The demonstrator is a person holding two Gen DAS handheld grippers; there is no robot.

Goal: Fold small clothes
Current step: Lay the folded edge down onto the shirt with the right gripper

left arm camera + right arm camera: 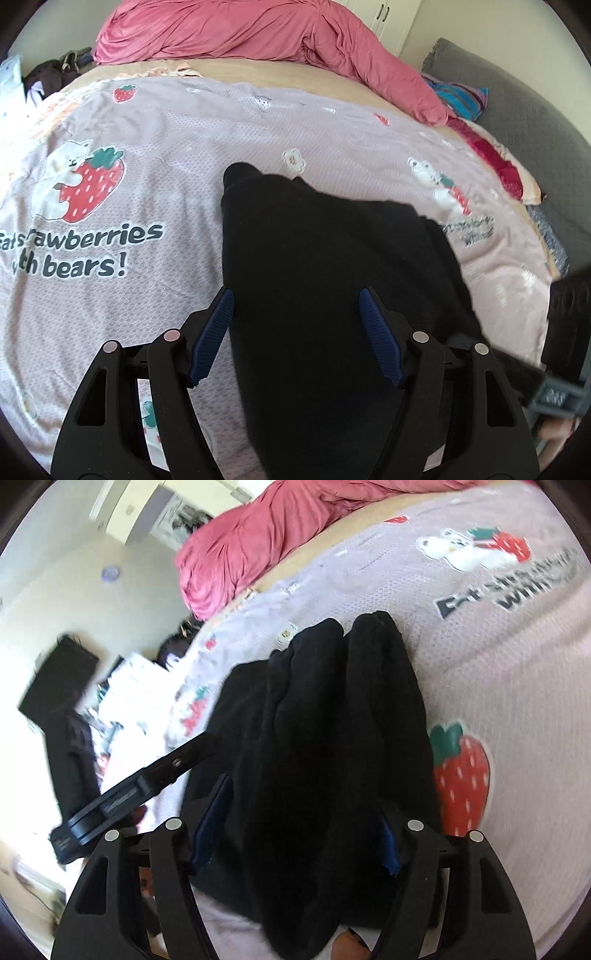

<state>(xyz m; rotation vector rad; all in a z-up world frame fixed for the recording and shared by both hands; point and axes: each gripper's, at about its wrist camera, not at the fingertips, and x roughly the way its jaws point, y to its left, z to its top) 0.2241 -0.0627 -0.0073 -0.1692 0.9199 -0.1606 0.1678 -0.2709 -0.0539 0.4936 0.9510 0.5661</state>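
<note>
A black garment [325, 280] lies on the pink strawberry-print bedspread [147, 221]. My left gripper [295, 314] is open, its blue-padded fingers [212, 332] apart on either side of the cloth, just above it. In the right wrist view the same black garment [325, 738] is bunched in folds between the wide-apart fingers of my right gripper [295, 812], which is open around it. The left gripper's black body [140, 786] shows at the left there.
A crumpled rose-pink duvet [240, 33] lies at the far end of the bed. A grey blanket [517, 110] and striped cloth [458, 96] lie at the right. Dark clutter [62, 686] sits beside the bed.
</note>
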